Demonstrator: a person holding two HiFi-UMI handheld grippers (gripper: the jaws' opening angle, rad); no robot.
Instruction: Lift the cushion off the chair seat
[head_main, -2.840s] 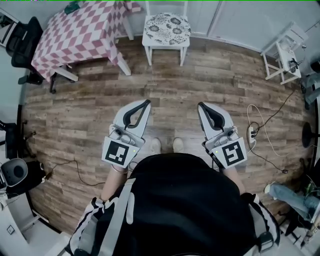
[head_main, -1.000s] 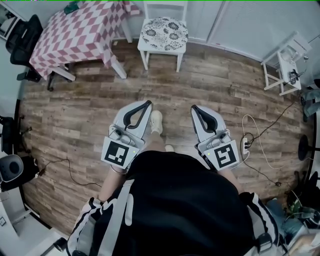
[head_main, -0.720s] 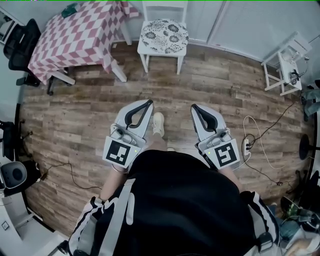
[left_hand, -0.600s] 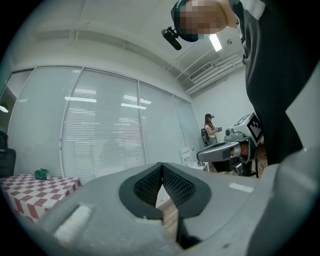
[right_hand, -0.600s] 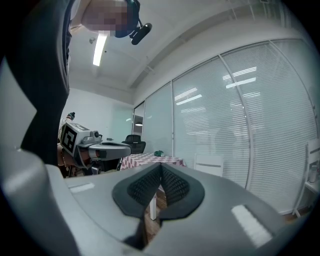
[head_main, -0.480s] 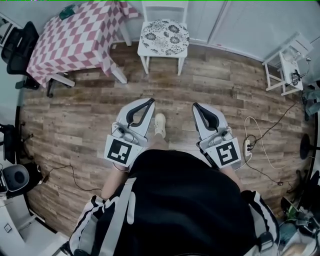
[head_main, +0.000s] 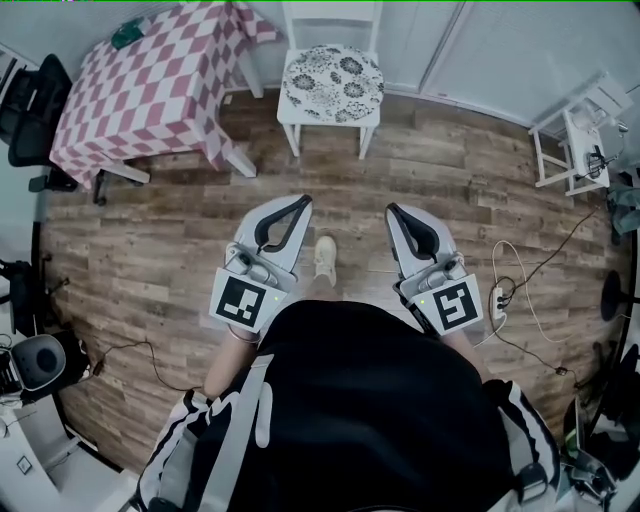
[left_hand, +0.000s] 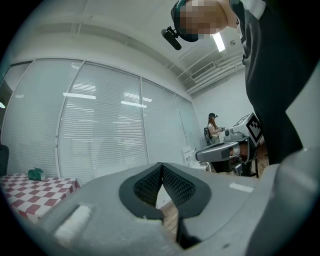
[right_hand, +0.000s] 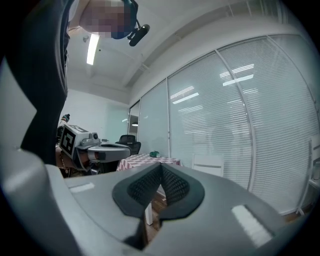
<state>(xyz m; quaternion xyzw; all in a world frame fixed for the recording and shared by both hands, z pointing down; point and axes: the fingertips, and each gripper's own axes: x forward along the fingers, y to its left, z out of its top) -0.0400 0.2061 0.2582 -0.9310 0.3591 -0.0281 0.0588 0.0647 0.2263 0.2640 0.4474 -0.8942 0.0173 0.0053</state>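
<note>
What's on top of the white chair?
A round flowery cushion lies on the chair. It covers almost the whole seat, so anything underneath it can't be seen.

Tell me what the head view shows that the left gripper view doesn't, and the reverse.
Only the head view shows the floral cushion lying on the white chair, and the person's shoe between the two grippers. Only the left gripper view shows a ceiling light and a second person standing far off. Both show the checked table with a green thing on it, the left gripper with its jaws shut on nothing, and the right gripper.
</note>
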